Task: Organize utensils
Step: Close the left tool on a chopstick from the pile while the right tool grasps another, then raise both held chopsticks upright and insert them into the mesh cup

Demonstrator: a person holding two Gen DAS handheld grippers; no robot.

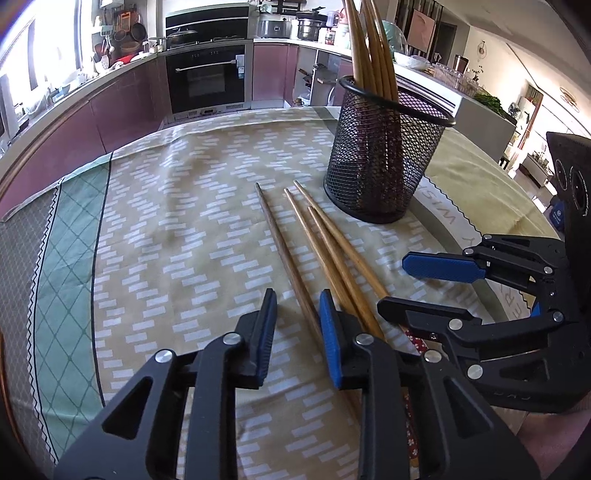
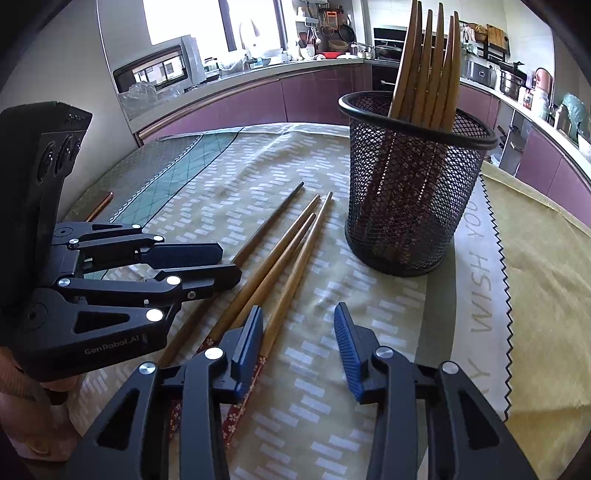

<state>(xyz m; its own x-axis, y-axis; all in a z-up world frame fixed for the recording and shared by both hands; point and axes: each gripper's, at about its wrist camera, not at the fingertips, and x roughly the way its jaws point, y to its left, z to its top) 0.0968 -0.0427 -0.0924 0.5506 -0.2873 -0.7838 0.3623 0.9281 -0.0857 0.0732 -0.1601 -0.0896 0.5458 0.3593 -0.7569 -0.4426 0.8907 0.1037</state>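
Wooden chopsticks [image 1: 325, 243], four of them, lie loose on the patterned tablecloth [image 1: 177, 236], tips fanning toward twelve o'clock, just beside a black mesh holder [image 1: 384, 158] that already stands full of upright wooden utensils [image 2: 428, 62]. From the left wrist, the left gripper [image 1: 297, 325] straddles the darkest chopstick [image 1: 284, 251], its blue pads spread with the stick between them and not visibly pinched. The right gripper [image 1: 406, 284] shows at three o'clock there, jaws apart. Only the right wrist view reveals the flowered red handle ends [image 2: 236, 413] under the right gripper [image 2: 299, 339], whose jaws stand apart over bare cloth, and a hand [image 2: 33, 417] at eight o'clock. Around the table runs a kitchen with purple cabinets [image 1: 122, 107], an oven [image 1: 207, 77] and bright windows [image 2: 177, 18].
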